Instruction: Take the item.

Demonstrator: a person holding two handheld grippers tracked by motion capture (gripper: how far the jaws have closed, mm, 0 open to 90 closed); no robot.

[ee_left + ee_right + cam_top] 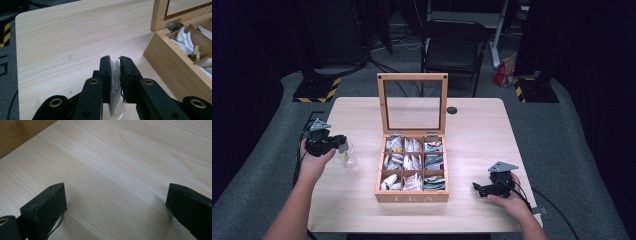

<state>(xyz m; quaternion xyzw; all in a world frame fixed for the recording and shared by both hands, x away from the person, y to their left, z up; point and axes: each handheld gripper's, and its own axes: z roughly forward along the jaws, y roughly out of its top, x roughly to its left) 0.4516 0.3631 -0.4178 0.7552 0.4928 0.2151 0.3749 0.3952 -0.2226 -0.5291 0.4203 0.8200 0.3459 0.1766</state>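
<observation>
Pinching: left tongs (115, 65) nipped on a tea bag (114, 87), hanging over the glass (347, 155) beside the tea box (412, 196).
Right tongs (115, 202): wide, idle above the table (125, 157).
Handling: light, limp, tearable; hold by the top edge.

Light wood table (482, 130): open tea box (412, 172) between both grippers, glass jar (347, 156) under left gripper (343, 144).

Right gripper (117, 202): jaws spread wide, nothing between them.
Table (130, 157): pale wood grain beneath, darker wood at the top-left corner.
</observation>
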